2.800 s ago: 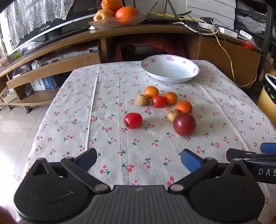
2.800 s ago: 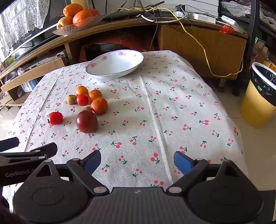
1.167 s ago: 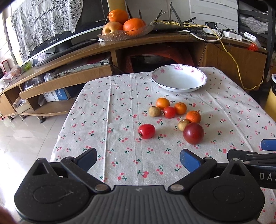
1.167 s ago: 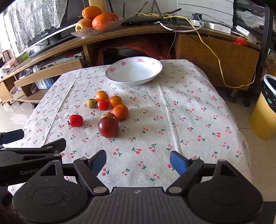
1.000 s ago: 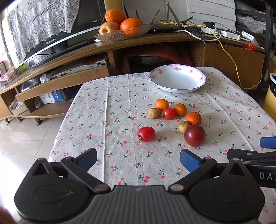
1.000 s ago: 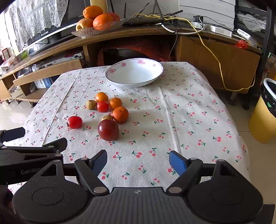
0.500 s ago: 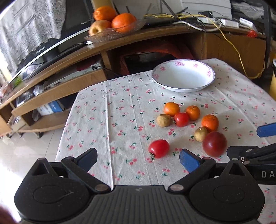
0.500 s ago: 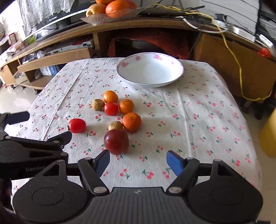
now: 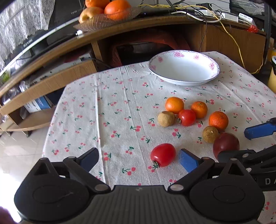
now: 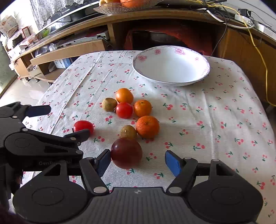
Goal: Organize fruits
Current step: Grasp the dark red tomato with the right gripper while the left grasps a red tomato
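Both grippers have come closer to the fruits: the right gripper (image 10: 136,161), wide open and empty, brackets the dark red fruit (image 10: 126,153), and the left gripper (image 9: 138,157) (also open, empty) nears the red tomato (image 9: 162,154). I judge this the first pick; next the fingers must close, then carry to the empty white bowl (image 10: 203,75).

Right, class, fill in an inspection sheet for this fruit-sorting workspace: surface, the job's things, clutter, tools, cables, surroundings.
Surface: table under a cherry-print tablecloth, creased lengthwise.
Job's things: empty white floral-rimmed bowl at the far side; three oranges, two tomatoes, two small brown fruits and a dark red plum lie loose on the cloth.
Clutter: nothing seen on the table.
Tools: left tool open, the nearer tomato close by its right finger; right tool open, the plum between its fingers near the left one.
Cables: yellow cable and dark cables on the wooden TV stand.
Surroundings: fruit dish on the stand, television, yellow bin.
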Demonstrator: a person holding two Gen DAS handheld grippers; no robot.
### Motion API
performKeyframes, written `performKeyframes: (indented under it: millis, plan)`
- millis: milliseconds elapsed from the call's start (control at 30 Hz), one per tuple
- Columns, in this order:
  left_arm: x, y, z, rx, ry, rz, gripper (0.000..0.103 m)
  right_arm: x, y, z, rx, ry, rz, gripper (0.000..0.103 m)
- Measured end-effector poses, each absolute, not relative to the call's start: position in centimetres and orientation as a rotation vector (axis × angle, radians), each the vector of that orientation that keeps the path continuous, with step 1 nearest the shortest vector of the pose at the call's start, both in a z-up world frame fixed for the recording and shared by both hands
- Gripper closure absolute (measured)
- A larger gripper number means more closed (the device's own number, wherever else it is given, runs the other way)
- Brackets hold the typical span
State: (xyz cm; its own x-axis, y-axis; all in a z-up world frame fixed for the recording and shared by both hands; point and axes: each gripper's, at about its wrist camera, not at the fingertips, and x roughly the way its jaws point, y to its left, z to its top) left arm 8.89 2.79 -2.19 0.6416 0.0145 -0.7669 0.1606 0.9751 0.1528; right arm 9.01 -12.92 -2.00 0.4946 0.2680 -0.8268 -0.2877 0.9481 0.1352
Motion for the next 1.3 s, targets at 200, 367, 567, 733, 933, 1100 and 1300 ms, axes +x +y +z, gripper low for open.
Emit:
performKeyframes:
  millis: [200,367,567,733,933,1100,1300]
  plan:
    - [8.9,2.7,-3.0,0.238,0.882,-0.106,0.000,9.3,-12.9,-2.7,-0.013,1.038,0.365,0.046]
    - [9.5,2.5,-3.6,0.227,0.893,-0.128,0.000,9.7,-12.5,-2.7,-0.008,1.035,0.398,0.067]
    - [10.0,3.1,-3.4,0.116,0.908,-0.191,0.025,9.8,-12.4,-2.8,-0.010,1.034,0.401,0.068]
    - [9.6,2.1,-3.1,0.154,0.905,-0.231,0.053,10.0,-12.8,-2.6,0.011,1.048,0.398,0.068]
    - [9.4,2.2,-2.8,0.134,0.920,-0.261,0.064,9.8,-13.2,-2.6,0.022,1.055,0.394,0.069]
    - [9.4,2.2,-2.6,0.109,0.930,-0.284,0.064,9.8,-13.2,-2.4,0.023,1.054,0.396,0.069]
    - [9.4,1.5,-2.1,0.120,0.921,-0.292,0.064,9.7,-13.3,-1.4,0.037,1.022,0.399,0.069]
